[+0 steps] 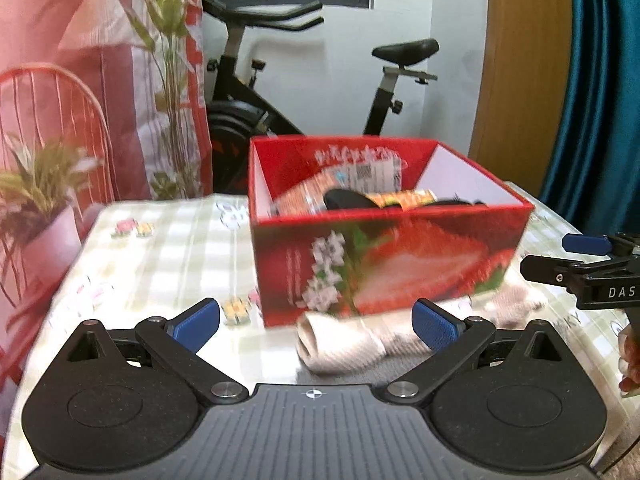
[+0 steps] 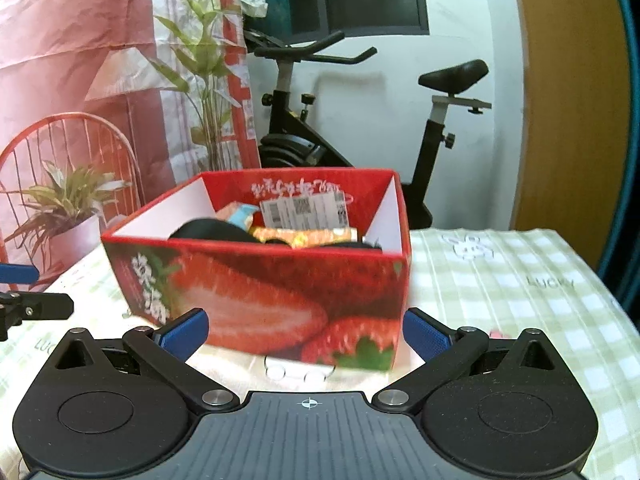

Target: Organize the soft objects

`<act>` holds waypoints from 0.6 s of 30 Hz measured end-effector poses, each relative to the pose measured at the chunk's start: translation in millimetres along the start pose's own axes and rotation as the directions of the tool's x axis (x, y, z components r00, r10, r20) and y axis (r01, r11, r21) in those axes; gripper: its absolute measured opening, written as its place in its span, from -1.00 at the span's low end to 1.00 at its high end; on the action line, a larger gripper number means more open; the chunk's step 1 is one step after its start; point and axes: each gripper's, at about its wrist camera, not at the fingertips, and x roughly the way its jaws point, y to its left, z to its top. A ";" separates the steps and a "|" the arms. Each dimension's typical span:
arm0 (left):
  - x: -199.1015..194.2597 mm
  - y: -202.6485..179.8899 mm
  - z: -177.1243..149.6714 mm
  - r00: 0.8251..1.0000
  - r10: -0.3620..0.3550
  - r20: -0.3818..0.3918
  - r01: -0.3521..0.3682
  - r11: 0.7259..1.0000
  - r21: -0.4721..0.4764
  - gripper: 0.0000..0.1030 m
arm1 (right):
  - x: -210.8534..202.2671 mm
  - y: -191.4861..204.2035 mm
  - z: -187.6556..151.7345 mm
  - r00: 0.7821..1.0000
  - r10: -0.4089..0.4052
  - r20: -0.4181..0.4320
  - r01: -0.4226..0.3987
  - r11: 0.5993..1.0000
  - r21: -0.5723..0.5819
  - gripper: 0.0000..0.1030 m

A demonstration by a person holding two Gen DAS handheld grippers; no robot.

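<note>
A red strawberry-print box stands on the checked tablecloth and holds snack packets and a black item. A cream rolled sock lies on the cloth just in front of the box, between the fingers of my left gripper, which is open and not touching it. A second pale soft piece lies to its right. My right gripper is open in front of the box with nothing between its fingers; in the left wrist view it shows at the right edge.
The table has a green-checked cloth. An exercise bike stands behind it against a white wall. A pink printed curtain hangs at the left, a wooden door and a teal curtain at the right.
</note>
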 end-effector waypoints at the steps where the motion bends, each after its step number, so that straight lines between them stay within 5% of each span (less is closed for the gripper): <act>1: -0.4 -1.6 -5.0 1.000 -0.007 -0.007 0.007 1.000 -0.007 1.00 | -2.0 0.7 -4.6 1.000 0.001 -0.004 -0.001 1.000 -0.001 0.99; 7: -1.8 -11.5 -33.8 0.998 -0.049 -0.046 0.048 0.999 -0.024 0.88 | -14.0 8.3 -31.5 0.998 0.031 -0.057 -0.032 0.999 -0.022 0.95; 18: 3.9 -17.6 -53.0 0.982 -0.167 -0.083 0.164 0.986 -0.043 0.26 | -19.8 24.5 -55.5 0.979 0.103 -0.178 -0.110 0.993 -0.034 0.22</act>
